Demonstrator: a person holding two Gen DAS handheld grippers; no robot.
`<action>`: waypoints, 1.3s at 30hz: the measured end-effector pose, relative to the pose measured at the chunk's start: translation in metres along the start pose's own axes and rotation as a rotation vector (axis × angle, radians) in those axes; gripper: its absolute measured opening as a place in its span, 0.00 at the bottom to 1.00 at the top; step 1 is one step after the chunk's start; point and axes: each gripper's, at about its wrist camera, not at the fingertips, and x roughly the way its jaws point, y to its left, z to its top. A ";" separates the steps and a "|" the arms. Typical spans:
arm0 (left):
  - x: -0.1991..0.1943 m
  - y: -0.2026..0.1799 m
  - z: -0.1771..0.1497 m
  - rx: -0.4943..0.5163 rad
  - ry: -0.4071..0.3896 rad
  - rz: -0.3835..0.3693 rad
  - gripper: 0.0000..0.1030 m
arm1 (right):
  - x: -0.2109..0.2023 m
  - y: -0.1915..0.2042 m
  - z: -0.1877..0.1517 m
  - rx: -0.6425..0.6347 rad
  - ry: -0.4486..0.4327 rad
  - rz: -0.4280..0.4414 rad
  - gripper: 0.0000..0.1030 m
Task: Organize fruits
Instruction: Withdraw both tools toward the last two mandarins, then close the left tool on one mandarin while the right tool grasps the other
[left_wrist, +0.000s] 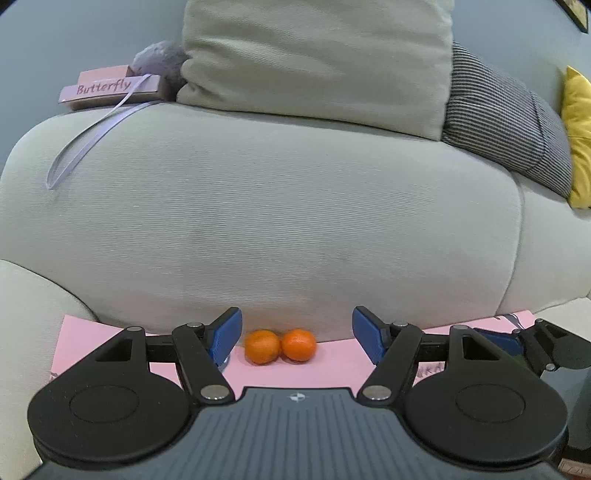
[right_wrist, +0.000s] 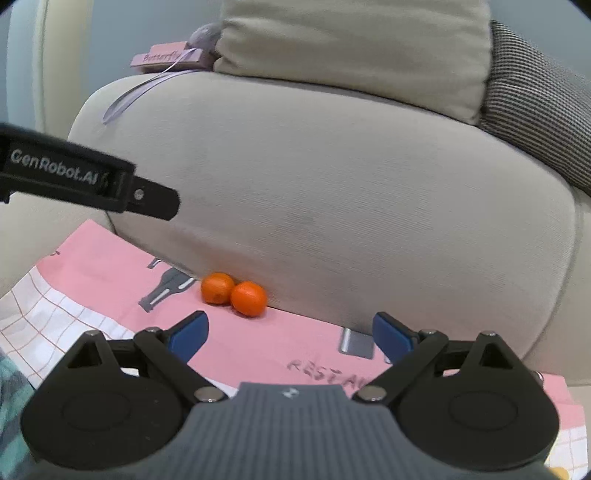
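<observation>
fruits: two small oranges, the left orange (left_wrist: 262, 346) and the right orange (left_wrist: 299, 344), lie on a pink cloth (left_wrist: 295, 373) and touch each other. behind them is the front of a beige sofa cushion (left_wrist: 258, 221), and they sit just against it.
left gripper (left_wrist: 297, 338): jaws stand wide apart and nothing is between the pads. the blue fingertips (left_wrist: 226, 338) do not touch any fruit.
right gripper (right_wrist: 290, 337): jaws also stand wide and hold nothing. they are empty over the cloth.
direction from the left jaws: the pair lies straight ahead, a little toward the left finger. the left orange is just beside that finger.
direction from the right jaws: in the right wrist view the oranges (right_wrist: 233, 293) lie ahead and to the left of the gap, near but not lined up.
long axis: the two fruits make a short row that runs side to side, about across the left jaws' opening. the row looks nearly as wide as the gap, so i judge that taking one fruit alone needs a small shift sideways.
nearer hand: i think the left one is better placed, because the fruits are already in front of its gap.
risk: the fruits are round and can roll along the cloth when one pad pushes first.
other things: a box with the word "butterfly" (left_wrist: 110, 88) on the sofa top, well apart from the work.
where the fruits should go: no bowl or basket is in view, i cannot tell.
</observation>
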 end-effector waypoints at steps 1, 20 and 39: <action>0.003 0.003 0.001 0.001 0.001 0.006 0.78 | 0.004 0.002 0.002 -0.004 0.005 0.010 0.90; 0.062 0.056 -0.014 -0.021 0.049 0.055 0.76 | 0.094 0.032 0.023 -0.037 0.067 0.094 0.91; 0.146 0.064 -0.036 -0.080 0.254 -0.092 0.68 | 0.183 0.029 0.006 0.024 0.191 0.103 0.50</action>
